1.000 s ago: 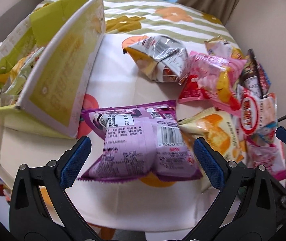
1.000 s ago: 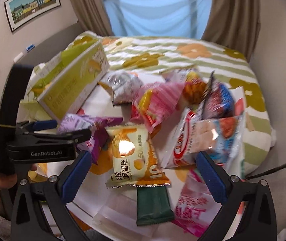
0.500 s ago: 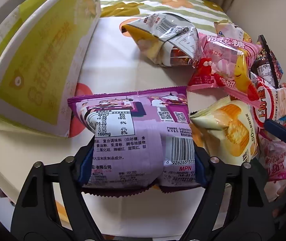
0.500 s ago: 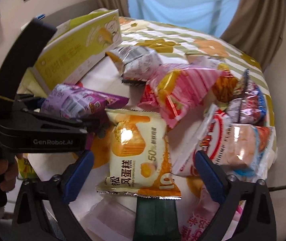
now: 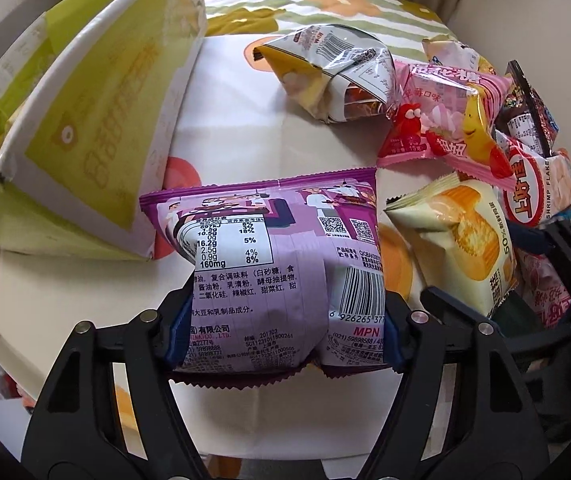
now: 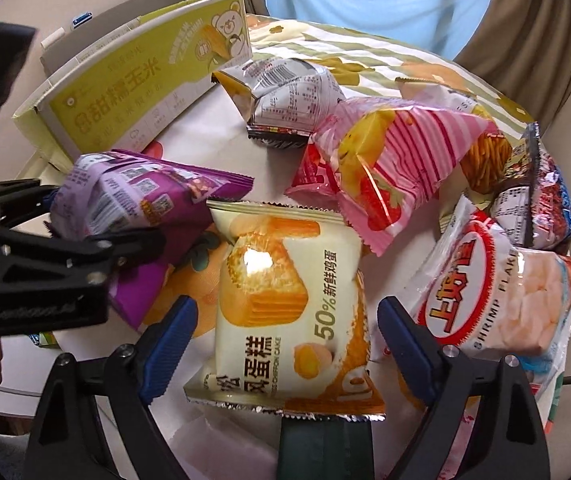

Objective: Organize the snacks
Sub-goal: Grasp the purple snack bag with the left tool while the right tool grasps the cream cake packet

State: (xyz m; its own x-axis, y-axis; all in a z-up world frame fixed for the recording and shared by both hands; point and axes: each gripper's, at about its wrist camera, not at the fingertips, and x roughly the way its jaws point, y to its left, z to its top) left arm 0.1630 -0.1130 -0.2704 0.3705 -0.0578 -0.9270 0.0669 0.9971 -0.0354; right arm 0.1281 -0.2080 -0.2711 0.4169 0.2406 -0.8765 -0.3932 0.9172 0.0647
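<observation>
Left gripper (image 5: pixel 285 332): you've just been closing it, and both pads now press the sides of the purple pack (image 5: pixel 273 264). That one is yours.
Purple pack: pinched at its near end, just in front of the box (image 6: pixel 133 92). From the right wrist view its far end looks raised, though I can't tell whether it is clear of the cloth.
Right gripper (image 6: pixel 281 344): its jaws have just been closing too, but they stand apart on either side of the cake pack (image 6: pixel 285 312), with gaps at both pads. Nothing held yet.
Cake pack: flat on the cloth, right of the purple pack and further from the box, its near edge over a dark green pack (image 6: pixel 321 448).
Box: lies at the left, opening turned away from both cameras. How much is already inside I can't tell.
Pile: silver pack (image 5: pixel 333 72), pink pack (image 5: pixel 441 120) and shrimp flakes (image 6: pixel 497 300) all lie loose, right of the box.
Progress: early, I'd say. One pack gripped, one lined up, most of the heap waiting.
Left to do: finish closing your right on the cake, then carry both to the box, if that's where you're sorting them.
</observation>
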